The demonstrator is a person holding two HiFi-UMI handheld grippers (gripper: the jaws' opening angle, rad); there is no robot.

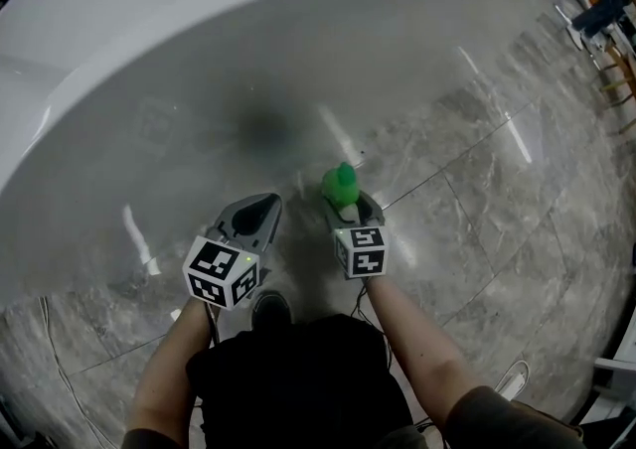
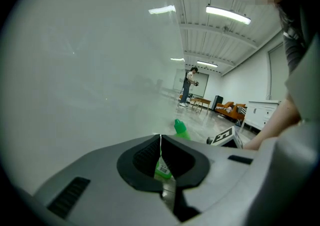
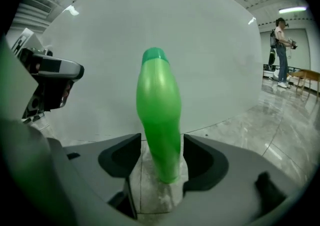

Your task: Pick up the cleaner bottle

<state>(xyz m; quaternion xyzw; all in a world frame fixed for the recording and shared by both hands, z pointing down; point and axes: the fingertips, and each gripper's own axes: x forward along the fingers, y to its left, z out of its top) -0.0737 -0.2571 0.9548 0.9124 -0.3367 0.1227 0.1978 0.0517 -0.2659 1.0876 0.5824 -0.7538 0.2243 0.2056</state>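
The cleaner bottle (image 3: 157, 105), a green plastic bottle with a green cap, stands upright on the grey marble-pattern floor (image 1: 477, 238), close to the base of a large white curved surface (image 1: 248, 40). The right gripper (image 3: 161, 142) is positioned around the lower body of the bottle, with one jaw on each side. Its jaws are set wide. The right gripper view shows a clear gap at the left jaw and a narrow gap at the right jaw, so neither pad presses on the bottle. In the head view the bottle cap projects just beyond the tips of the right gripper, and that gripper's marker cube (image 1: 360, 250) sits behind them, toward the person. The left gripper (image 2: 160, 142) is just beside the right gripper, on its left. Its jaws are closed together along a thin seam and nothing is clamped between them. In the left gripper view, part of the bottle, with its printed label, is visible on the floor through the opening below the seam. The left marker cube (image 1: 221, 271) is tilted. Both forearms reach forward and down from the bottom of the head view. A second person (image 3: 281, 52) stands well apart in the background, near an orange sofa (image 2: 232, 110).
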